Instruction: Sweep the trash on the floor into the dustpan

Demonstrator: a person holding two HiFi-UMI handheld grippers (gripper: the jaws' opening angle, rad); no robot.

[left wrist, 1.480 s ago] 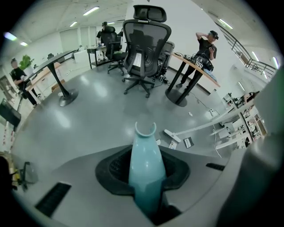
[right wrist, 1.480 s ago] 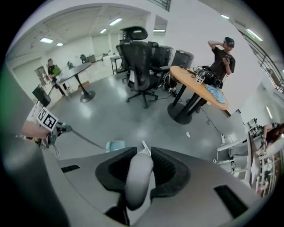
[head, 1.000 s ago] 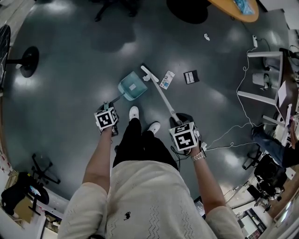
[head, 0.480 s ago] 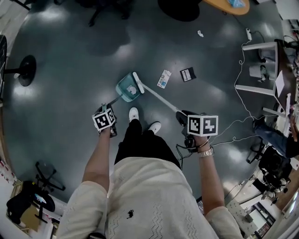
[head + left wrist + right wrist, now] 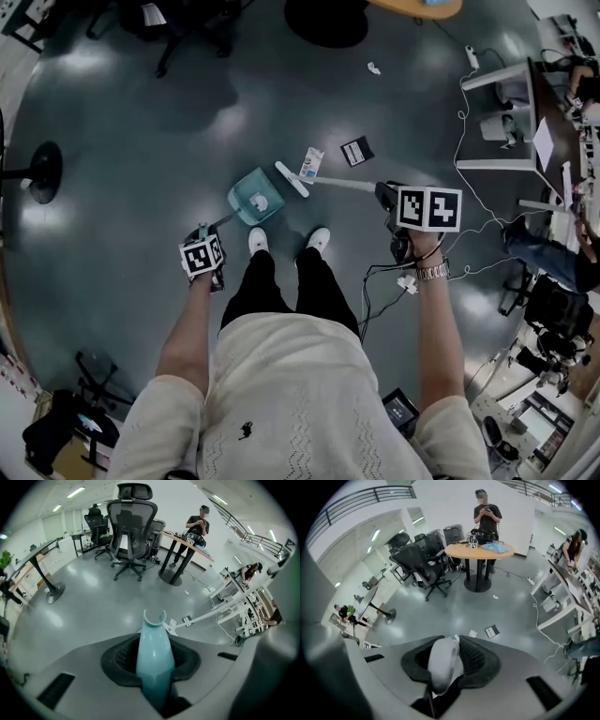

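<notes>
A teal dustpan [image 5: 255, 198] rests on the dark floor just ahead of the person's shoes. My left gripper [image 5: 203, 240] is shut on its teal handle [image 5: 154, 656]. My right gripper [image 5: 387, 195] is shut on the white broom handle [image 5: 442, 663]. The broom's head [image 5: 291, 179] lies just right of the dustpan. A white carton [image 5: 310, 163] lies right beside the broom head, and a black card [image 5: 356, 151] sits a little further right. A crumpled paper [image 5: 373, 67] lies far ahead. Carton [image 5: 473, 633] and card [image 5: 491, 631] also show in the right gripper view.
The person's white shoes [image 5: 258, 241] stand behind the dustpan. Cables [image 5: 469, 141] and white desk legs [image 5: 492, 122] fill the right side. A round table [image 5: 478, 551] with a person by it and office chairs [image 5: 129, 531] stand ahead. A stand's round base [image 5: 42, 173] is at the left.
My right gripper swung out to the right, so the broom handle lies flatter. The broom head slid from the dustpan's mouth to its right. The left gripper still holds the dustpan.
</notes>
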